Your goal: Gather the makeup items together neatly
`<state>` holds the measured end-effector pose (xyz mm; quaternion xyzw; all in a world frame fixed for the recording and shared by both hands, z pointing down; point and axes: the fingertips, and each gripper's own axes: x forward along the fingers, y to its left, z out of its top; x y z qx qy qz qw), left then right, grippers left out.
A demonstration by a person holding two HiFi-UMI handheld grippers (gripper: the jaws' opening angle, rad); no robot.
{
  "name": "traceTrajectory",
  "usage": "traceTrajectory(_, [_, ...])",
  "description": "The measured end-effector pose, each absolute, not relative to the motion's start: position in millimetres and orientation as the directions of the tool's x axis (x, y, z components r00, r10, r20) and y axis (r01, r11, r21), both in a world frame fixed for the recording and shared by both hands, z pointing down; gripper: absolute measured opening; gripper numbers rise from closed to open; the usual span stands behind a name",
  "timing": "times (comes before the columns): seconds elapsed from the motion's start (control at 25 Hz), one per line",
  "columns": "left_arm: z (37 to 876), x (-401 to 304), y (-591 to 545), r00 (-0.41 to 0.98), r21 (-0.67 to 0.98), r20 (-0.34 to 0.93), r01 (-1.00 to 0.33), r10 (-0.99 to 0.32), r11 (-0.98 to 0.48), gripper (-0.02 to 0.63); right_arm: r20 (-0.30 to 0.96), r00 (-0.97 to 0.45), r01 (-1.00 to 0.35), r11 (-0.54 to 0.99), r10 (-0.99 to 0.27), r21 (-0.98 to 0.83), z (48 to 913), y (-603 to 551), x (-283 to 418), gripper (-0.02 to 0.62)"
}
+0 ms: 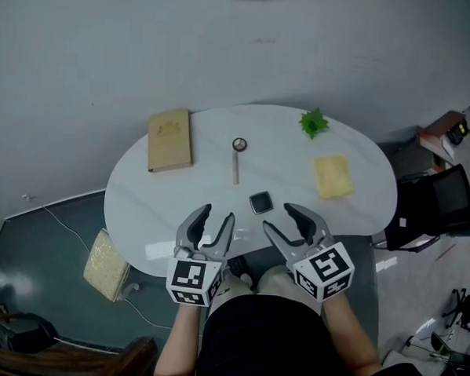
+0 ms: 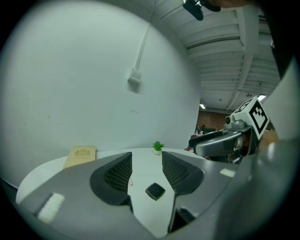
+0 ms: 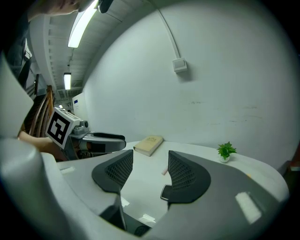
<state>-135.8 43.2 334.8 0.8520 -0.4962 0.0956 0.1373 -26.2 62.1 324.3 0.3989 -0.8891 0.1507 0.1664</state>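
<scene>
The left gripper (image 2: 146, 161) has its fingers (image 2: 117, 174) spread wide and grips nothing. In its own view the compact (image 2: 155, 191) shows in the gap between them, lying flat on the surface (image 1: 204, 185) just ahead and not touched. The right gripper (image 3: 150, 165) is also open, somewhat less wide, and empty. In its view the compact sits low at the inner edge of the right-hand finger, partly covered by it. In the head view both grippers hover at the lower edge of the surface, side by side, with the compact just above and between them.

Further out, a thin stick (image 1: 236, 169) with a small round head lies at the middle of the frame, a little above the compact and apart from it. It may be a brush or an applicator, but the view is too small to say. A pale yellow puff (image 1: 332, 177) lies to the right of centre, well apart from both. A book (image 1: 171, 141) rests at the upper left of the surface and a small green plant (image 1: 313, 123) at the upper right. Neither seems part of the job.

By my reading, the gathering has hardly begun. The three makeup items are spread out, no two touch, and neither gripper holds one. The compact looks like the first piece in reach. What is left is to bring the stick, the puff and the compact close together and line them up tidily.
</scene>
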Motion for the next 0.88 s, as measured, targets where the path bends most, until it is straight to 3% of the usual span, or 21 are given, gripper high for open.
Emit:
traceTrajectory(0.56, [373, -134, 50, 0.498, 0.190, 0.373, -0.867, -0.783, -0.461, 0.197, 0.492, -0.620, -0.762, 0.618, -0.611, -0.193, 369, 60, -24, 0.219])
traceTrajectory(0.88, [382, -133, 40, 0.468, 0.189, 0.408, -0.884, -0.784, -0.428, 0.196, 0.534, -0.643, -0.714, 0.682, -0.548, -0.160, 399, 44, -24, 0.224])
